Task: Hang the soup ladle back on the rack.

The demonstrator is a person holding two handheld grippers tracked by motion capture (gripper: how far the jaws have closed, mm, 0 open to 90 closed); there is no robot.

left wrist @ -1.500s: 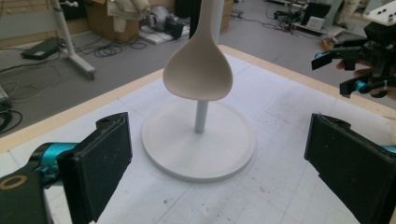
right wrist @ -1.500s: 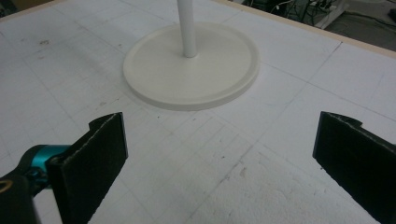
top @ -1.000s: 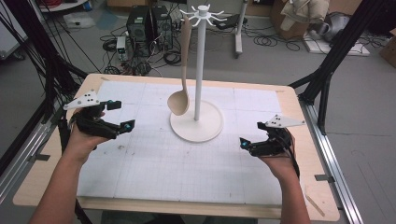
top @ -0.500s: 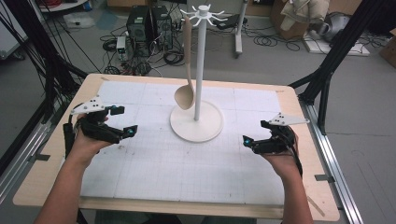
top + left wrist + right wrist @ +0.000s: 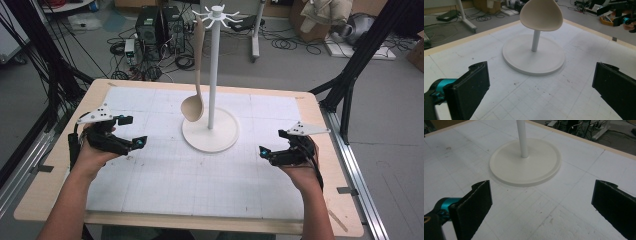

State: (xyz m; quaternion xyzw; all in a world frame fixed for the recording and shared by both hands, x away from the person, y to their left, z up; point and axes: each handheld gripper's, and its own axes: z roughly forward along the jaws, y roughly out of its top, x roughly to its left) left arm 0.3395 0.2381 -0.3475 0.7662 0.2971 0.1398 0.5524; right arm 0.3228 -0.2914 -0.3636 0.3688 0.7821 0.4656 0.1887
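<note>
Beige long-handled ladle point(image 5: 196, 75) hangs by its handle tip from a hook of the white pronged stand point(image 5: 211, 120), centre of the high view, bowl low beside the pole. Smooth, matte, pale. Left gripper point(image 5: 129, 132) and right gripper point(image 5: 270, 143) flank the stand, jaws wide apart and empty; probably hanging is done.
</note>
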